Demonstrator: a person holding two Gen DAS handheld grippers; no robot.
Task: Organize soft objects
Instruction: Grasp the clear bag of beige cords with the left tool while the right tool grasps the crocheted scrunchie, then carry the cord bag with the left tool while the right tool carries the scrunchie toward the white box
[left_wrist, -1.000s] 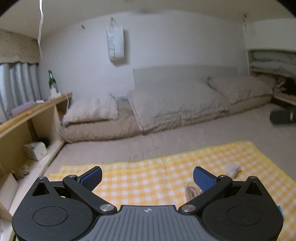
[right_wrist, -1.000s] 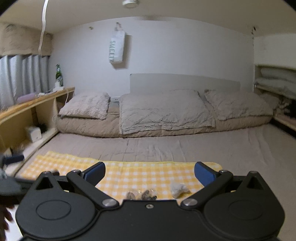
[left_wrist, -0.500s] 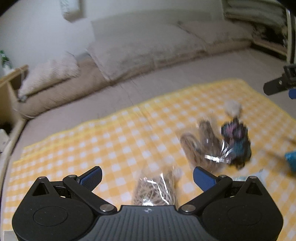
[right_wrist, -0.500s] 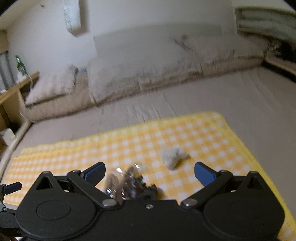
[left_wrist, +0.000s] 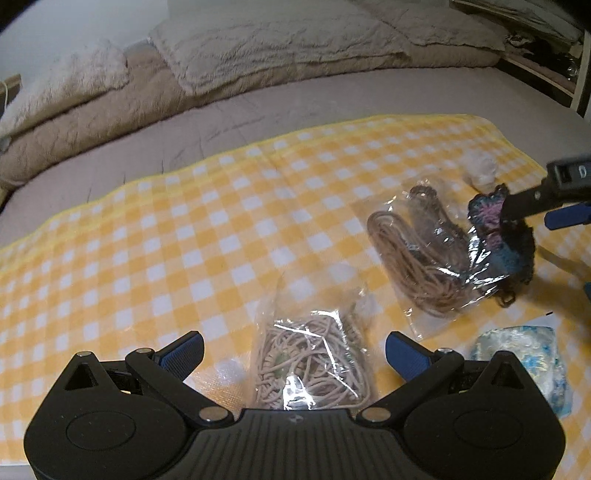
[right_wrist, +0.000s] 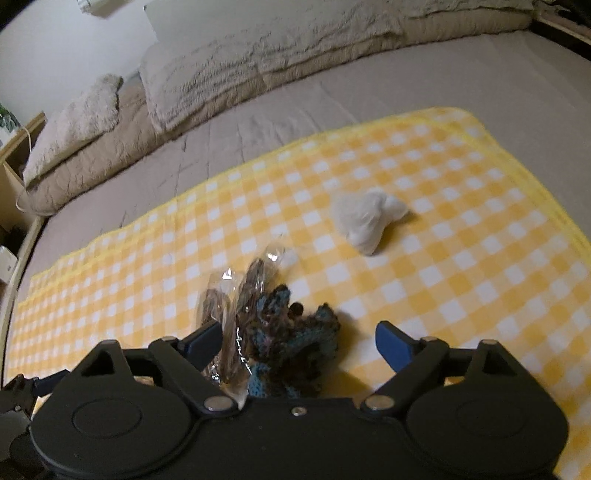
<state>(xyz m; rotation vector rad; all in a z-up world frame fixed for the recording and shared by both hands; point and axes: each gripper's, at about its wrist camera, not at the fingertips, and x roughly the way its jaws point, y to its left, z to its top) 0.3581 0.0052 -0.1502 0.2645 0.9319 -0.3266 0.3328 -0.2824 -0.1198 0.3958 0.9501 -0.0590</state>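
A yellow checked cloth (left_wrist: 155, 236) lies on the bed with soft things on it. My left gripper (left_wrist: 293, 350) hangs open just above a clear bag of beige cord (left_wrist: 310, 365), which lies between its fingers untouched. Right of it lie a clear bag of brown cord (left_wrist: 417, 258) and a dark blue-pink crochet piece (left_wrist: 513, 251). My right gripper (right_wrist: 299, 341) is low over that crochet piece (right_wrist: 295, 332). Its jaws are closing, and the pads stand apart from the crochet. A white fluffy lump (right_wrist: 365, 218) sits farther out on the cloth.
A white and blue patterned soft pack (left_wrist: 524, 354) lies at the cloth's near right. Beige pillows and a folded quilt (left_wrist: 280, 40) line the far side of the bed. A wooden shelf edge (right_wrist: 18, 147) stands at the left.
Both grippers have dropped and tipped down from facing the room to hanging over the cloth. The right jaws have narrowed a little around the crochet piece.
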